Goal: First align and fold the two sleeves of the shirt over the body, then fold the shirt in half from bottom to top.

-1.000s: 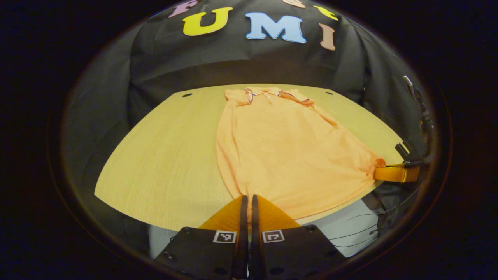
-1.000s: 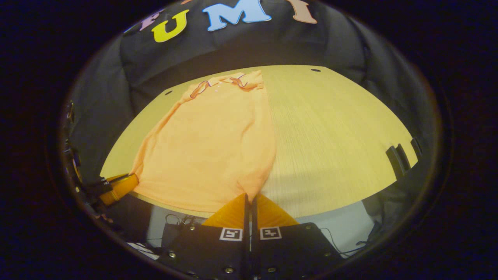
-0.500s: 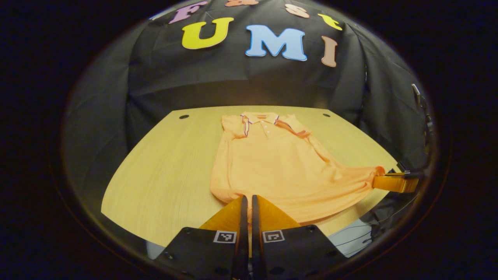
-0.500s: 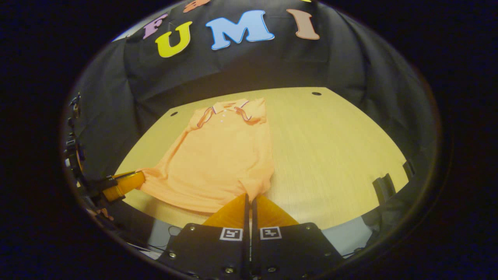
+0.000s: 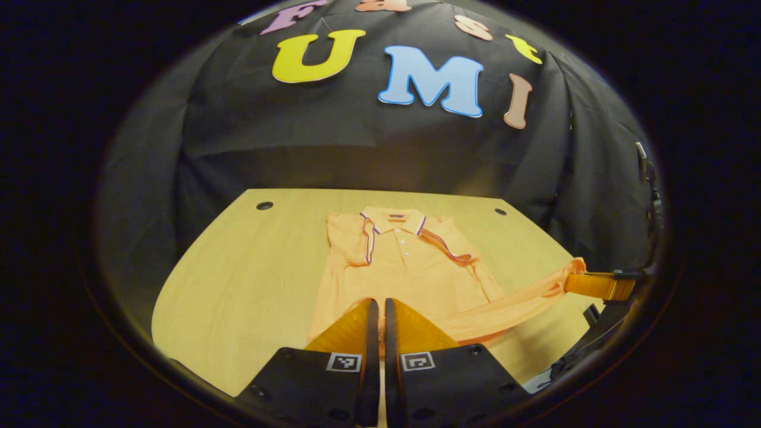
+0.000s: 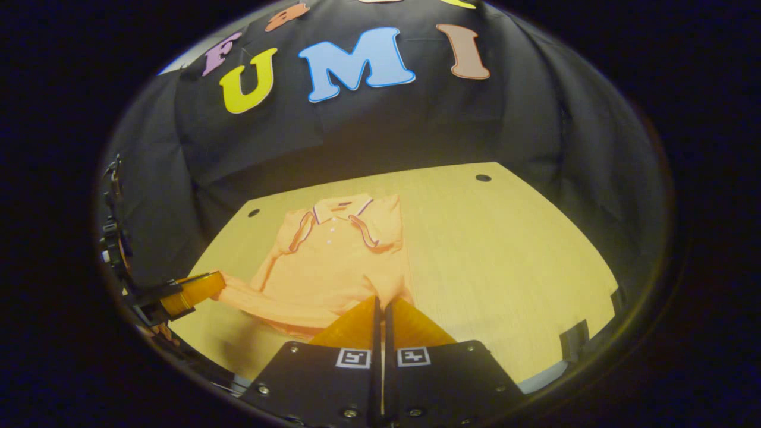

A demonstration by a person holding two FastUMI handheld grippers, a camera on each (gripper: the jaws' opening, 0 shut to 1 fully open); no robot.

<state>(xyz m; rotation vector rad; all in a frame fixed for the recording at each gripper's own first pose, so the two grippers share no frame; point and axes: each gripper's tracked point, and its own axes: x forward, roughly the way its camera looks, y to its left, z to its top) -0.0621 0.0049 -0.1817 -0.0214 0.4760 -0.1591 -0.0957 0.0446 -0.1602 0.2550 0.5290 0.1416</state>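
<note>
Apparently both sleeves are lying folded; left tongs (image 5: 377, 309) and right tongs (image 6: 380, 306) are pinching the shirt (image 5: 410, 267) hem, raised toward twelve o'clock.

We see dim, warm light on the wooden table (image 5: 250, 279), brightest at its middle and fading toward the rim. The booth wall behind the table stays dark. Fisheye bending curves the table's edges strongly. A soft shadow lies on the table (image 6: 226, 342) under the lifted cloth. Focus is fairly sharp, without glare.
</note>
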